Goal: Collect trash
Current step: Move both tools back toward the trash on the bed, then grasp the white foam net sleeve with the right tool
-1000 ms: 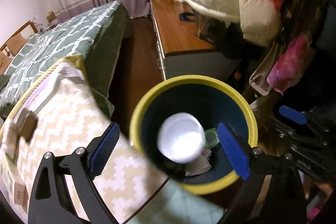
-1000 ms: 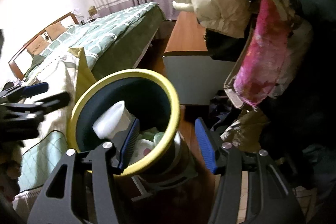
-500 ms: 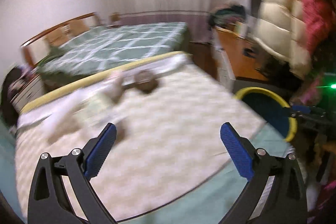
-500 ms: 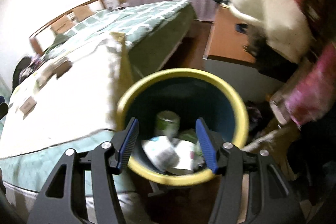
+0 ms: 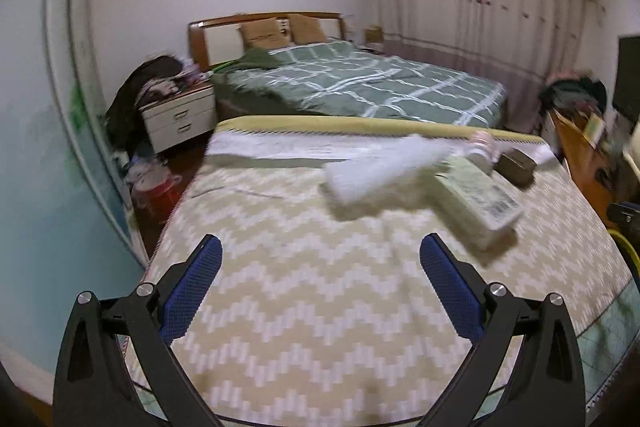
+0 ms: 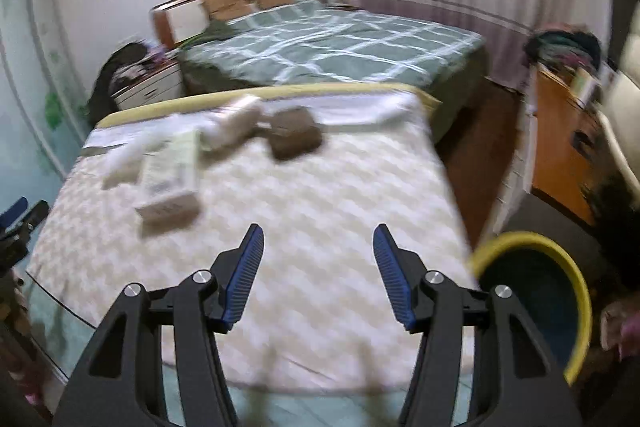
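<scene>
Both grippers, left [image 5: 320, 277] and right [image 6: 319, 267], open, empty; risk of mis-grabbing box [image 5: 478, 197] amid clustered, blurred trash.

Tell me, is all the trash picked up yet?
Not yet. Both the left gripper and right gripper are empty, jaws open. A flat box, white wrapper and brown box lie on the mattress, beside the bin.

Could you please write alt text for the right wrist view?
The open, empty right gripper points over a cream zigzag-patterned mattress holding a pale green carton, white bottle and brown box; a yellow-rimmed bin stands right.
</scene>
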A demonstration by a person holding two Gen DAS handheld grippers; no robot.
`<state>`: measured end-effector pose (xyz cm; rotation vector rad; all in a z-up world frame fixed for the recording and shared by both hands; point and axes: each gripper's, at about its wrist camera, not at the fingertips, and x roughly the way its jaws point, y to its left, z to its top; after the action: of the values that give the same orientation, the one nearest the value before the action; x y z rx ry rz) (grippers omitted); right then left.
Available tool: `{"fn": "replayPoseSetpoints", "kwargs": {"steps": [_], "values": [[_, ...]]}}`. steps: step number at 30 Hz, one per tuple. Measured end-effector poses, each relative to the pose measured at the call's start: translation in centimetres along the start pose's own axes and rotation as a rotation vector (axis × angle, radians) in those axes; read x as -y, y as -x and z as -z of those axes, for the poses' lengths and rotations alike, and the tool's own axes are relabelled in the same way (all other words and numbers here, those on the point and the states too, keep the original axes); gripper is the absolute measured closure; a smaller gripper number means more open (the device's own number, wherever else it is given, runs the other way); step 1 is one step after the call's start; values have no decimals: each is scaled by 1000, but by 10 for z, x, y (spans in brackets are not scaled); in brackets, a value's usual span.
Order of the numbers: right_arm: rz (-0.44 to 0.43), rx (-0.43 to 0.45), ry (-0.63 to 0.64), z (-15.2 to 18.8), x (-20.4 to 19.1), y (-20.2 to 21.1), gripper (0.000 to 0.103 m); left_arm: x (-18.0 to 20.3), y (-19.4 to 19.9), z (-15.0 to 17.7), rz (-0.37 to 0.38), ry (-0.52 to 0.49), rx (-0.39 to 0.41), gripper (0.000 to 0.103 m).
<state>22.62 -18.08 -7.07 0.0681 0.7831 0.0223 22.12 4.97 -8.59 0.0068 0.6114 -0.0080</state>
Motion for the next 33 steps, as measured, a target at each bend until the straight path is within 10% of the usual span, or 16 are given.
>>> {"fn": "replayPoseSetpoints", "kwargs": {"steps": [13,25,29,33], "values": [[-192,-80,153,-101,-157,-107,48,0,-11,6,-30,11,-8,5],[-146,-264,138,-106,-181,-190,48,4,-10,9,0,10,-20,5],[-145,-267,167,-102,-191,-191,94,5,-9,10,2,9,-21,5],[-189,-247,162,-104,-193,-184,97,6,-9,10,3,9,-21,5]]}}
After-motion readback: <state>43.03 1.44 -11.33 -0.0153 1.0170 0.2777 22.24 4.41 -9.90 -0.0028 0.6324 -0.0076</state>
